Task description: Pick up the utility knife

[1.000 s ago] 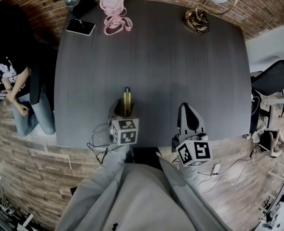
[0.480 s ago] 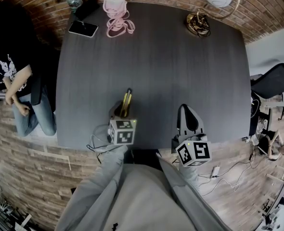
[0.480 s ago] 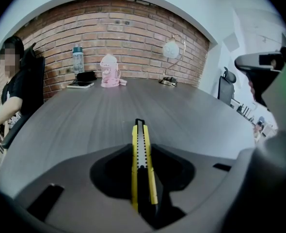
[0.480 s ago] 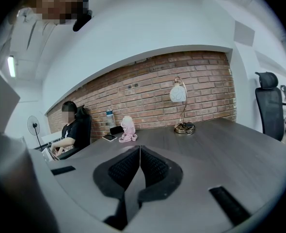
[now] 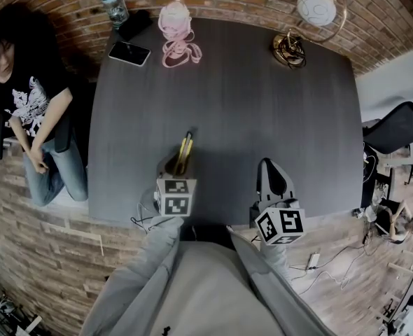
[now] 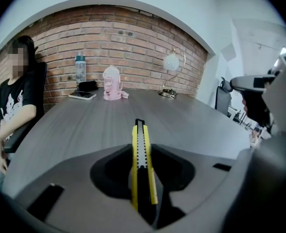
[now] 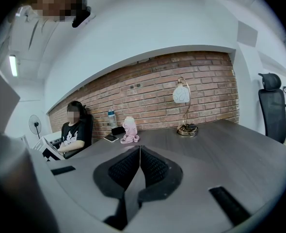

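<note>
Within left gripper (image 5: 179,162), utility knife (image 6: 141,152)

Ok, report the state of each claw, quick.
Left claw: closed on the utility knife.
Right claw: closed, nothing between its jaws.

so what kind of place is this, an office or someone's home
Most likely an office meeting room: a big dark table, a black office chair beside it, and a person seated at its edge, with a brick wall behind.
</note>
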`<move>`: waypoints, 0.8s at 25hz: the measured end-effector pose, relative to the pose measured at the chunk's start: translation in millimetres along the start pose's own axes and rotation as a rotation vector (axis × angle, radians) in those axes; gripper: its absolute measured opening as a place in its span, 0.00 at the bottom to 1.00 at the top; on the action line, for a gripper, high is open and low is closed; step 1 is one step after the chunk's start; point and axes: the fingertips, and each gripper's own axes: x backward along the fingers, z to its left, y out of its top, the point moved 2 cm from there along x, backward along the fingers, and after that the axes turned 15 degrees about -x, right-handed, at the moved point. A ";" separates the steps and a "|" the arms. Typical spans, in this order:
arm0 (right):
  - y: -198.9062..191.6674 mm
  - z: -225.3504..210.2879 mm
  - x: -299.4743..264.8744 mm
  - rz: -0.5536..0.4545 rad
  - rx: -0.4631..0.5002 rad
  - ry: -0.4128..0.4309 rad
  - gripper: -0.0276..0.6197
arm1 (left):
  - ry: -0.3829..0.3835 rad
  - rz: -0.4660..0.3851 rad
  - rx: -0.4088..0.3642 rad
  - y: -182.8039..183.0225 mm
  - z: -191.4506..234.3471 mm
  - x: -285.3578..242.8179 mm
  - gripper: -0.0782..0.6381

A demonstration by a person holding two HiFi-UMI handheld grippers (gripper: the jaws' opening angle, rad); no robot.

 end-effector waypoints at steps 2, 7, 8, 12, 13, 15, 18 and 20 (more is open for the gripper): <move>1.5 2.6 -0.9 -0.002 0.004 0.005 0.07 | 0.006 -0.027 -0.009 11.4 6.3 5.5 0.29; 9.7 11.2 -4.5 -0.013 0.020 0.026 0.07 | 0.025 -0.083 -0.022 38.2 20.8 21.0 0.29; 11.7 12.8 -4.9 -0.017 0.023 0.031 0.07 | 0.028 -0.097 -0.026 43.6 22.9 24.5 0.29; 21.2 20.3 -6.5 -0.036 0.037 0.054 0.07 | 0.043 -0.165 -0.036 67.6 31.0 40.8 0.29; 23.6 22.6 -6.9 -0.041 0.040 0.061 0.07 | 0.047 -0.183 -0.037 73.4 32.9 45.4 0.29; 28.1 27.6 -7.7 -0.049 0.049 0.075 0.07 | 0.055 -0.219 -0.039 84.4 36.7 55.3 0.29; 33.5 35.7 -9.0 -0.059 0.064 0.097 0.07 | 0.070 -0.279 -0.034 97.8 43.2 71.1 0.29; 36.6 41.3 -9.5 -0.066 0.074 0.112 0.07 | 0.077 -0.317 -0.032 106.7 46.7 84.0 0.29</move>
